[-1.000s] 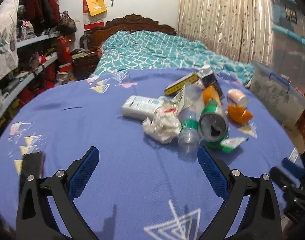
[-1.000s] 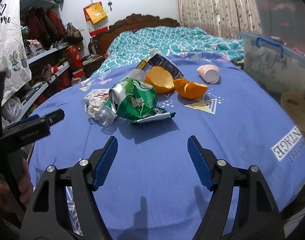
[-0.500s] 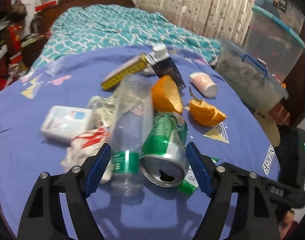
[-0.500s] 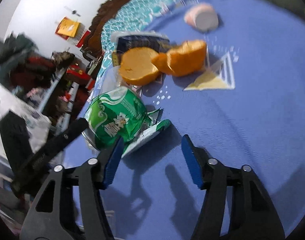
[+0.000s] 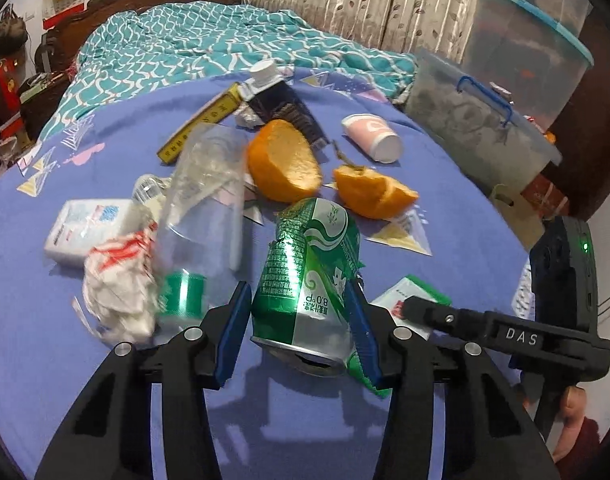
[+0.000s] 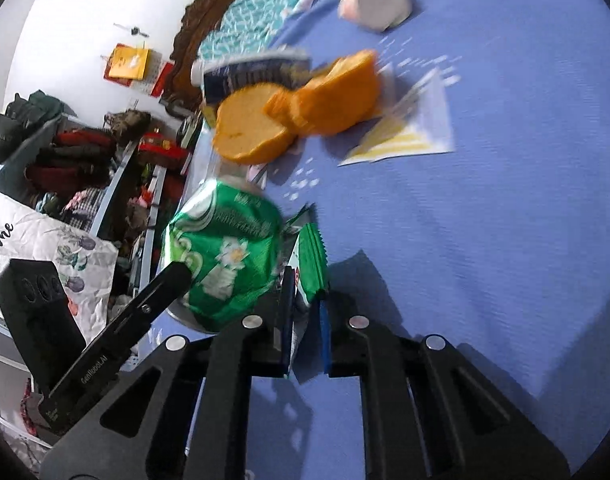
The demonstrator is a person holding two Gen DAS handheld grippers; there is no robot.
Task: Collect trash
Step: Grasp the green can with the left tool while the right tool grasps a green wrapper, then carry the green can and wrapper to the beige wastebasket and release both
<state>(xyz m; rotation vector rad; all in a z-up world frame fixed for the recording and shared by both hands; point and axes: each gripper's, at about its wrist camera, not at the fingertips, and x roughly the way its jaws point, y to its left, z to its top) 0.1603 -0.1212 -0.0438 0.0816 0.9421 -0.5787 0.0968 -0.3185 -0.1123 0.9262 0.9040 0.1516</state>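
Note:
A crushed green can (image 5: 305, 256) lies on the purple cloth (image 5: 65, 360) with its open end toward me. My left gripper (image 5: 299, 292) straddles it, jaws closing, and both blue pads sit against its sides. Just right of the can lies a green and white sachet (image 5: 409, 292). In the right wrist view my right gripper (image 6: 305, 292) is shut on that sachet (image 6: 311, 264), with the can (image 6: 225, 256) right beside it. One black finger of the left gripper (image 6: 145, 308) crosses the lower left of that view.
Around the can lie a clear plastic bottle (image 5: 201, 208), crumpled paper (image 5: 117, 280), a white tissue pack (image 5: 85, 224), two orange pieces (image 5: 283, 164), a pink cup (image 5: 373, 138), a dark carton (image 5: 281, 104) and a yellow box (image 5: 201, 124). A plastic storage box (image 5: 477, 120) stands at the right.
Both grippers came forward and down into the pile and narrowed. The left one now brackets the green can. The right one rolled sideways and closed on the sachet.

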